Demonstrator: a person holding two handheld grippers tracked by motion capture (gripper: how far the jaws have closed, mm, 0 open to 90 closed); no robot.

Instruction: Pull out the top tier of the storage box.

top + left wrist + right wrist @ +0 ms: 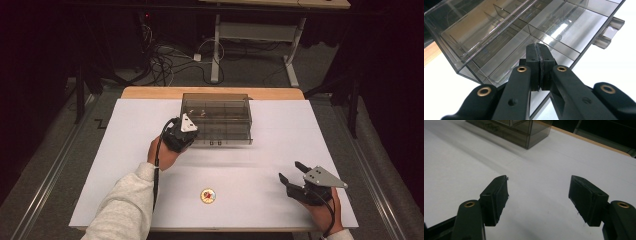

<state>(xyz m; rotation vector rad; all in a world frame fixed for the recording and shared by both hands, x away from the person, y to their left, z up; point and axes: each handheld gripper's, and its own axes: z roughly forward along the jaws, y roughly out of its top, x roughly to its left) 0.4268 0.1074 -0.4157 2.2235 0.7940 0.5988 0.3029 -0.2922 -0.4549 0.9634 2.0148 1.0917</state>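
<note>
Pressure from the left tool (186, 131) seems to be the point of this moment: its jaws are pressed flat together with nothing between them, and in the left gripper view the closed tip (539, 67) lies against the near left part of the smoked plastic organizer box (506, 37), over the clear panel above its compartments. A closed tip makes a firm, narrow pusher or brace, so I judge the hand is steadying the box or nudging one of its drawers rather than picking anything up; whether the tip truly touches the plastic or sits just above it I cannot tell. The organizer box (220, 117) stands at the far middle of the white counter (280, 145), its small latch tabs (215, 143) facing the near side, which puts the drawer fronts within easy reach of both hands. Nearer, about the middle of the near edge, a small round yellow and red disc (208, 195) lies flat and alone, well apart from both tools, probably waiting to go into a compartment. At the near right, the right tool (293, 176) is held low over bare counter with its jaws spread wide and empty, angled toward the box, seemingly parked ready.
</note>
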